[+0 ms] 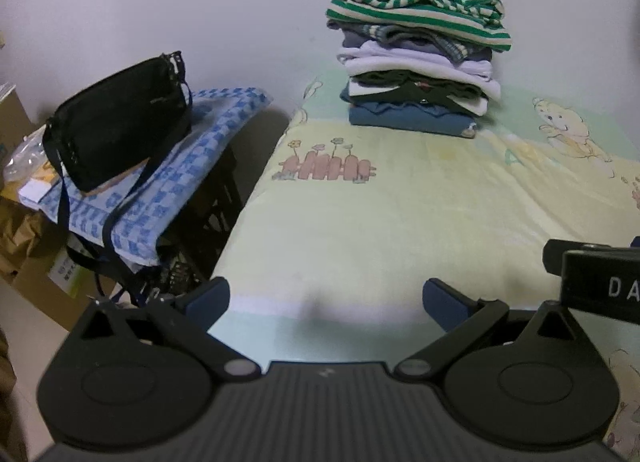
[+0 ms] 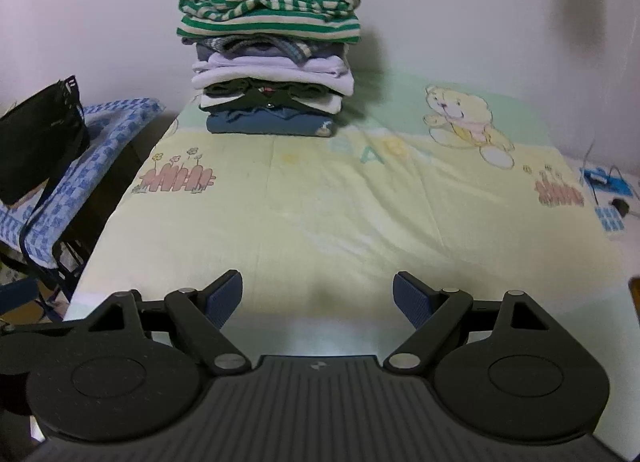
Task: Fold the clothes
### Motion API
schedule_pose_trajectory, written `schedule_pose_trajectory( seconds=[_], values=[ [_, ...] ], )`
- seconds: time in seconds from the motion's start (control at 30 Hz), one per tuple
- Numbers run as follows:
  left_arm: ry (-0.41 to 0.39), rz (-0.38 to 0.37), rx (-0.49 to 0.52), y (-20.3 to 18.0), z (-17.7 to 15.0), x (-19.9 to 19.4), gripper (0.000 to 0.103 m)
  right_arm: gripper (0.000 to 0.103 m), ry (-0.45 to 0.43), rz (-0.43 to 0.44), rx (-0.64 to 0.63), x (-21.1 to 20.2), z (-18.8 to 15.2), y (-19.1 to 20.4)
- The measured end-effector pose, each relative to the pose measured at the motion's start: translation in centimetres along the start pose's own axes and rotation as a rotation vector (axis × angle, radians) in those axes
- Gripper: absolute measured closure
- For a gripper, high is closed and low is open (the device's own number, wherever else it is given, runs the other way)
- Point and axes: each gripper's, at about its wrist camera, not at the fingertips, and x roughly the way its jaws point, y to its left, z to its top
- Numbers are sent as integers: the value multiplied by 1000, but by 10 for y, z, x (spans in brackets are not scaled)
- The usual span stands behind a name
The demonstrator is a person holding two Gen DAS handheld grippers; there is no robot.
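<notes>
- Against the far wall, on the blanket point(image 2: 320, 222): stack point(image 2: 272, 54) of folded clothes, striped top point(image 2: 268, 6) uppermost.
- Left gripper point(image 1: 326, 302) and right gripper point(image 2: 318, 296): both spread wide, holding nothing, near edge.
- Risk: stack is tall and uneven; a nudge could topple it.
- Left: crate point(image 1: 208, 206) under a checked cloth point(image 1: 160, 182) and bag point(image 1: 116, 118); contents not visible.

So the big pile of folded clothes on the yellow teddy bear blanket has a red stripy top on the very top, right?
Not quite. The stripy top crowning the pile of folded clothes is green and cream, not red. The right wrist view shows it clearly. The rest is right: the pile sits on the yellow teddy bear blanket.
</notes>
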Motion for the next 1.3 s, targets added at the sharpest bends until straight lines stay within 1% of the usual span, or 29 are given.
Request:
schedule_pose_trajectory(
  seconds=[0.07, 0.13, 0.3, 0.43, 0.5, 0.63, 0.83, 0.97, 1.1, 1.2, 1.3],
  values=[
    [-8, 32, -26, -1, -1, 0, 0, 18, -4, 12, -17, 0, 2, -1],
    [-35, 90, -51, 0, 0, -2, 0, 18, -12, 25, -25, 1, 3, -4],
    [-78, 119, -36, -1, 8, -7, 0, 18, -25, 31, -23, 2, 6, -13],
    [-93, 43, -62, -4, 8, -9, 0, 18, -16, 37, -2, 4, 6, -20],
    [-120, 23, -45, -9, 8, -10, 0, 18, -14, 31, -6, 5, 5, -22],
    [-166, 29, -7, -17, 9, -14, 0, 18, -6, 18, 13, 8, 5, -28],
    [-123, 16, -26, -13, 9, -3, 0, 18, 0, 4, 34, 10, 5, -32],
    [-100, 38, -22, -12, 7, 3, 0, 18, 0, 6, 37, 11, 6, -31],
    [-53, 20, -8, -12, 9, 8, 0, 18, 5, 8, 26, 13, 6, -29],
    [-31, -24, -46, -7, 8, 10, 0, 18, 6, 7, 24, 12, 6, -27],
    [0, -46, -75, -4, 7, 15, 0, 18, 10, 1, 24, 13, 7, -27]
  ],
)
